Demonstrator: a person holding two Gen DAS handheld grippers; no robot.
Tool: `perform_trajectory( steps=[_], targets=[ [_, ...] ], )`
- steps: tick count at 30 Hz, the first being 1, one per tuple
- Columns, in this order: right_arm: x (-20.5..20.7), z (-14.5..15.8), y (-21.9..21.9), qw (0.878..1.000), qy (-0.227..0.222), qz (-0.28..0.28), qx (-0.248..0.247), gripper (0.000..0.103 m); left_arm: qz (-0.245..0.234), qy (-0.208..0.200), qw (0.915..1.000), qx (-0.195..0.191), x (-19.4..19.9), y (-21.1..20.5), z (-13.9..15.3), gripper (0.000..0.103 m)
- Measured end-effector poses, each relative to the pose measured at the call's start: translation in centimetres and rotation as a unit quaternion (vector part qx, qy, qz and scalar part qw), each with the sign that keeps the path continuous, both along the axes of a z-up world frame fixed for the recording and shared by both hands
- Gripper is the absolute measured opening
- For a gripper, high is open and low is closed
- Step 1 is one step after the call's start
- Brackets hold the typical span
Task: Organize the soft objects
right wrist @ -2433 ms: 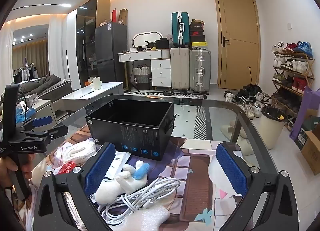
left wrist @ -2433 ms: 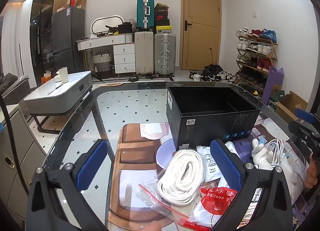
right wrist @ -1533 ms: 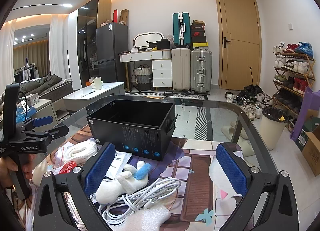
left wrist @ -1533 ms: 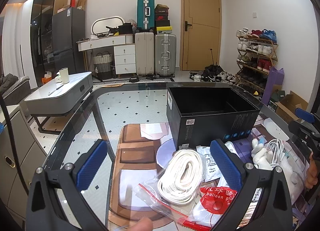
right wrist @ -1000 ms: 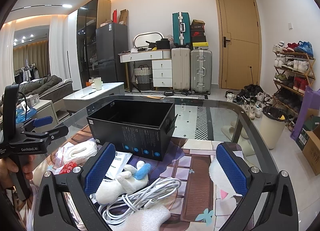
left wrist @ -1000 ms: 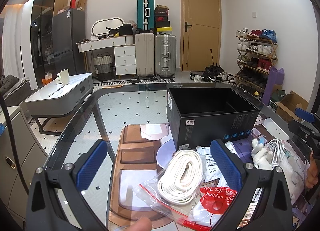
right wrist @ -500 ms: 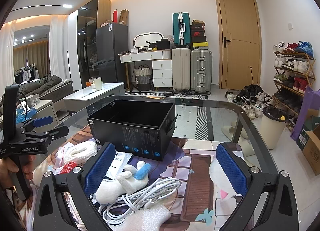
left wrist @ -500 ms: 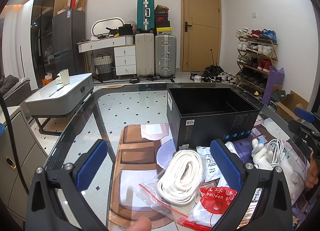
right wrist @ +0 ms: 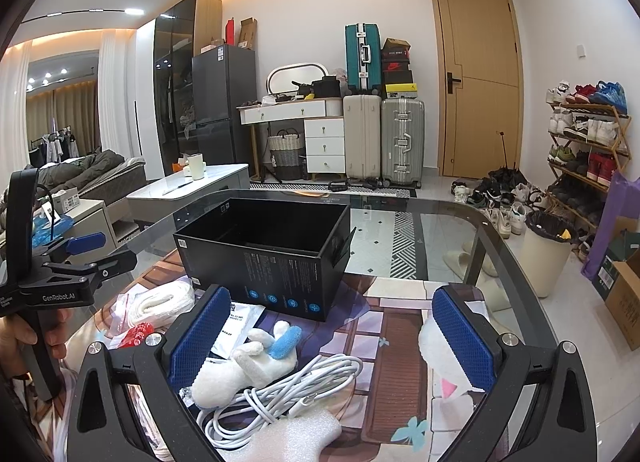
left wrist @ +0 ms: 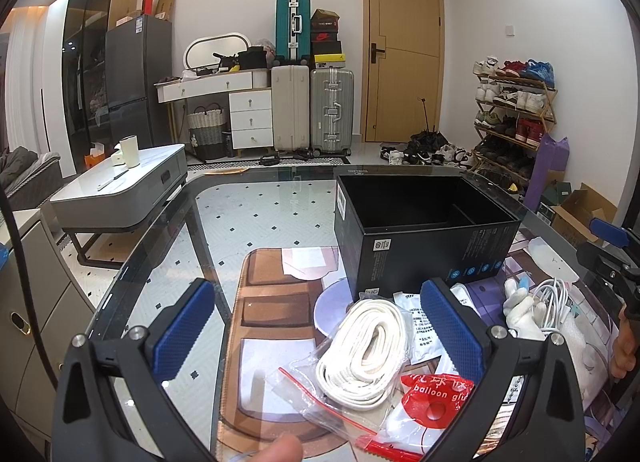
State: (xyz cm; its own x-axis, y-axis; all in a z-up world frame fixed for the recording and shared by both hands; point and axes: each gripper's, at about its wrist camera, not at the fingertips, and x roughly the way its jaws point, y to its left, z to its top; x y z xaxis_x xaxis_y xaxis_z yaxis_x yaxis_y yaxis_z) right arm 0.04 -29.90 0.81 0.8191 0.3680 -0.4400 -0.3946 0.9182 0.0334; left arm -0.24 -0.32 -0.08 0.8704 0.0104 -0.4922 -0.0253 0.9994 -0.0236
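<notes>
An open black box [left wrist: 424, 230] stands on the glass table [left wrist: 240, 206]; it also shows in the right wrist view [right wrist: 264, 250]. My left gripper [left wrist: 316, 326] is open and empty above a bagged white rope coil [left wrist: 366, 346] and a red balloon packet [left wrist: 432, 398]. My right gripper [right wrist: 332, 334] is open and empty over a white plush toy [right wrist: 240, 362], a white cable bundle [right wrist: 280, 390] and a white foam piece [right wrist: 296, 438]. The left gripper [right wrist: 86, 250] shows at the left of the right wrist view.
A white paper packet [right wrist: 236, 322] lies in front of the box. A patterned mat [right wrist: 392, 362] covers the near table. The table edge [right wrist: 516, 274] curves at the right. Suitcases [left wrist: 312, 110], a shoe rack [left wrist: 512, 114] and a bin [right wrist: 544, 250] stand beyond.
</notes>
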Motion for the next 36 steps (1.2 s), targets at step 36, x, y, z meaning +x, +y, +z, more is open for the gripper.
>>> perform_trajectory(
  steps=[36],
  targets=[
    [0.82,-0.27,-0.50,1.000,0.025,-0.003,0.019,0.103,0.003,0.011,0.9999,-0.005,-0.01,-0.13,0.22,0.103]
  ],
)
